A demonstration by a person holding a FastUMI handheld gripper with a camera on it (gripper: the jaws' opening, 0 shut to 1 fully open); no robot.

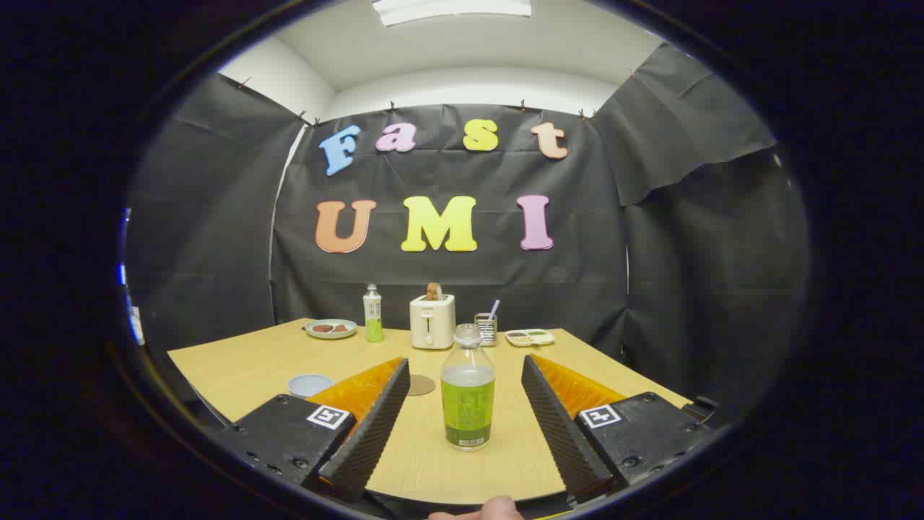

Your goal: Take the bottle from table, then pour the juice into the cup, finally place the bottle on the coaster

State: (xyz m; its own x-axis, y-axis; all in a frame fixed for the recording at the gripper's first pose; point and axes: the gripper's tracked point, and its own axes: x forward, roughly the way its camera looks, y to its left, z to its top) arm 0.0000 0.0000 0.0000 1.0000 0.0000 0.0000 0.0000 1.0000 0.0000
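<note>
- Bottle stands upright on the table, capped, with green juice filling roughly its lower two thirds; it sits between my two fingers but touches neither, with a clear gap on each side.
- My gripper is spread wide, grasping nothing; the ribbed pads flank the bottle's lower body, so I judge I am lined up for the first grasp and only need to close.
- Nothing of the task looks done yet: the bottle is not lifted, no juice is poured, and the coaster is bare.
- Coaster, a brown round disc, lies flat on the table just beside my left finger's tip, a little beyond and left of the bottle.
- Cup, a pale blue one, sits farther left, partly behind my left finger; I cannot tell whether it holds anything.
- Left to do, as I judge it: clench on the bottle, carry it over to the cup, tip it, then set it on the coaster. The cap appears to be on, which could matter for pouring.
- Farther back stand a second bottle, a plate, a toaster and a small tray, well apart from my work.
</note>
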